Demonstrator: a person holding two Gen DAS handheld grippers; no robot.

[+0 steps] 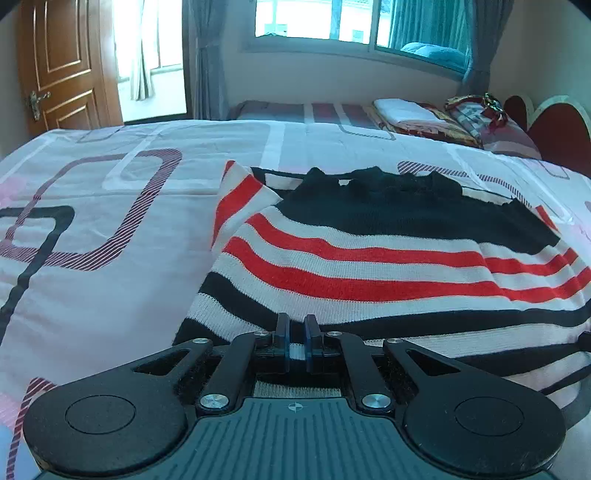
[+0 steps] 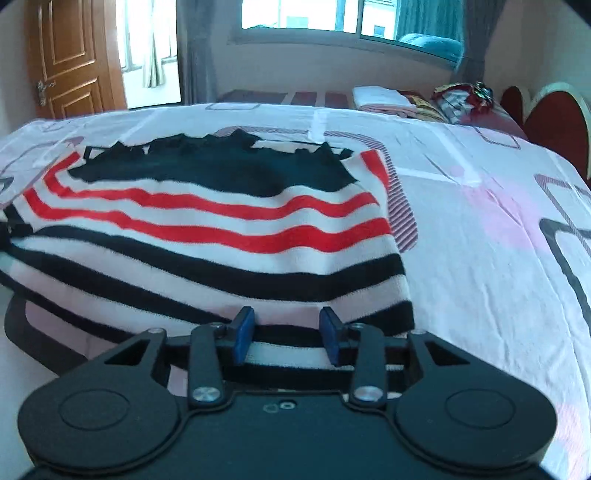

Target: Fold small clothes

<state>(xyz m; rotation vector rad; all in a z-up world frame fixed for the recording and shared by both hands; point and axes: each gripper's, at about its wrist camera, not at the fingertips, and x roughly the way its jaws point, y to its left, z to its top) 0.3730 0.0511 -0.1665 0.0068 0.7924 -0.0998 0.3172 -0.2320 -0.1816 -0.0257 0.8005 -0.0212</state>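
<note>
A small knit sweater (image 1: 369,258) with black, white and red stripes lies flat on the bed, its black collar end farthest from me. It also shows in the right wrist view (image 2: 221,229). My left gripper (image 1: 296,325) is shut on the sweater's near hem at its left side. My right gripper (image 2: 286,321) stands at the near hem on the right side, jaws apart, with the hem lying between the blue pads (image 2: 243,328).
The bed (image 1: 110,206) has a pink sheet with rectangle patterns. Folded clothes and pillows (image 1: 424,118) lie at the far right by a red headboard (image 1: 554,133). A wooden door (image 1: 62,66) and a window (image 1: 332,22) are behind.
</note>
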